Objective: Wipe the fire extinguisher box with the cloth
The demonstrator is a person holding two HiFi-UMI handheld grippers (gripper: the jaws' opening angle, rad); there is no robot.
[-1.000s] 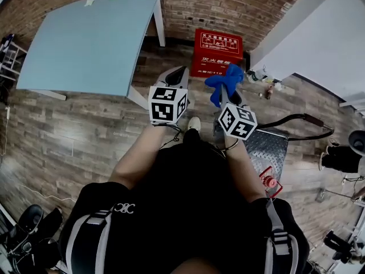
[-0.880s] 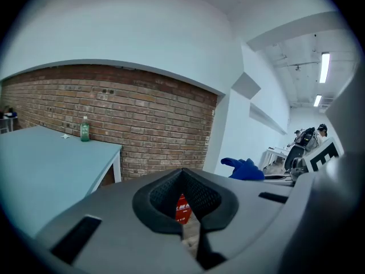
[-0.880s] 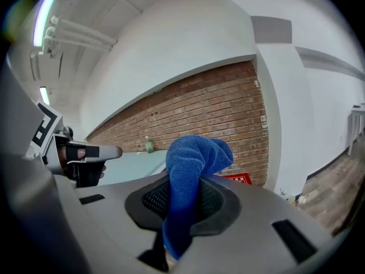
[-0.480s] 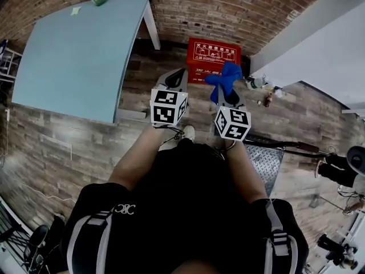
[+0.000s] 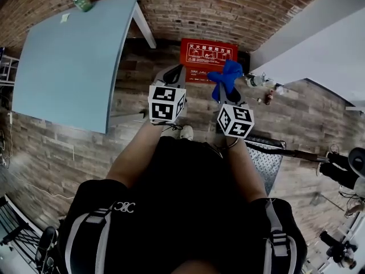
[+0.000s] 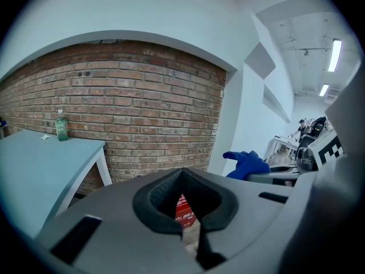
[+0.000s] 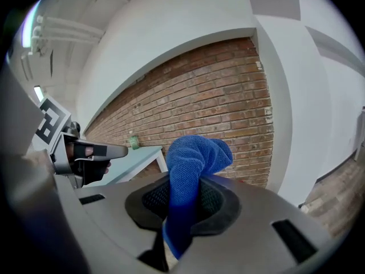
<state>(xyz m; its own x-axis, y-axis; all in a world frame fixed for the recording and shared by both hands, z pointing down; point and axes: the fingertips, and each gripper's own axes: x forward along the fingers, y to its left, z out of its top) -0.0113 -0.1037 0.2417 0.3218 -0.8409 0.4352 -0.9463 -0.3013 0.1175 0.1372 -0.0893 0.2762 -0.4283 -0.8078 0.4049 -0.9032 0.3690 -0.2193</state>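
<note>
Jaws of right gripper (image 7: 181, 224) are clamped on blue cloth (image 7: 191, 158), with a loose fold standing above them. Left gripper (image 6: 185, 213) is closed to a slit and carries nothing.

In the head view, the red fire extinguisher box (image 5: 208, 59) sits on the floor against the brick wall (image 5: 228, 10), upper centre of frame, well ahead of both grippers.

The cloth looks soft, light and floppy, so a bunched middle grip suits wiping. The box looks rigid and is probably steady under pressure.

Against a second ago, the table (image 5: 68, 61) and bottle (image 5: 81, 0) sit further left in frame, and the box is slightly left. The grip on the cloth is unchanged.
</note>
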